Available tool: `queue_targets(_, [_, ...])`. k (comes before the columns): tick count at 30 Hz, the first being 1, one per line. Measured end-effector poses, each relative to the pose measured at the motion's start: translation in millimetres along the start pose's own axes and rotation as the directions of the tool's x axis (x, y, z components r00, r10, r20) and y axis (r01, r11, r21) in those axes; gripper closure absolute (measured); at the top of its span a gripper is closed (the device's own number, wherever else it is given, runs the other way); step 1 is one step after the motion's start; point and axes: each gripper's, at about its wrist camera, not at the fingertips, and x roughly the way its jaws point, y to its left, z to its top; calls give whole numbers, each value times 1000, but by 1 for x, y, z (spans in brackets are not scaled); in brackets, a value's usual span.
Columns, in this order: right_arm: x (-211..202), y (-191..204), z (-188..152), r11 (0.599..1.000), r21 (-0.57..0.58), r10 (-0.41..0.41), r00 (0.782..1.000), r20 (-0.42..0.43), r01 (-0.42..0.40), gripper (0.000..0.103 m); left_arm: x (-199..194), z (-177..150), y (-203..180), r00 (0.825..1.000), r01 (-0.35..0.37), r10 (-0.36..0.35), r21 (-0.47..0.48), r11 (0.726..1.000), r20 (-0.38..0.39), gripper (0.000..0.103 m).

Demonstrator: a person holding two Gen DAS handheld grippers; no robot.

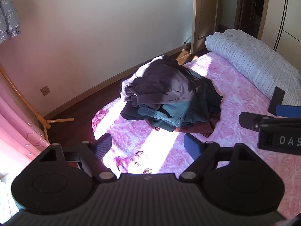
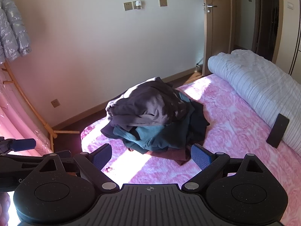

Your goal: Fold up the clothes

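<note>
Pile of clothes [image 1: 165, 98] sitting on the bed [image 1: 235, 101], toward the edge nearest the wall. Not folded at all, just heaped. Purple-grey top [image 1: 160, 82] on top of the heap, teal garment [image 1: 169, 114] under it, something dark on the right side, and a maroon piece [image 1: 199, 128] poking out flat at the bottom. Same stack from the right wrist view: purple-grey [image 2: 148, 107] over teal [image 2: 156, 137] over maroon [image 2: 178, 156].

Left gripper [image 1: 147, 143] wide open, nothing between the blue pads, hovering over the pink floral bedspread short of the pile and angled down at it. Not touching any cloth. Bright strip of sunlight [image 1: 143, 146] across the bedspread right in the gap.

Right gripper [image 2: 151, 155] also spread wide, empty, pointing at the near edge of the pile. Right pad looks just beside the maroon piece, but can't tell if actually touching. Also visible in the left wrist view, off on the right edge [image 1: 263, 113], open there too, with the left gripper showing at the left edge of the right wrist view.

Other stuff around: rolled white-blue quilt [image 1: 250, 62] along the far right side of the bed, well apart from the pile. Wooden door [image 2: 216, 28] ajar behind it. Grey puffer jacket [image 2: 11, 37] hanging top left, wooden rack [image 2: 37, 116] below it, pink curtain [image 1: 17, 128] at the left edge. 2 sockets and a switch up on the wall, 1 more socket [image 1: 45, 90] low near the skirting.
</note>
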Motion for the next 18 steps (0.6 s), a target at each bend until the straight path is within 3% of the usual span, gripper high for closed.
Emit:
queue_targets(6, [2,1,1,1000,2,3,1000,3,-3,9,-10,-15,-7,999,-1,2,-11,1000,37,22])
queue_targets(11, [-4,1,-1,1000,-2,4,1000,6,-4,9,-1,-3,3,1000,27,-28,-27,999,-10,22])
queue_targets(18, [-2,3,-5,1000,-8,2,1000,3,-2,9,-6,-6,8,1000,29,-29,-36,999,-6,22])
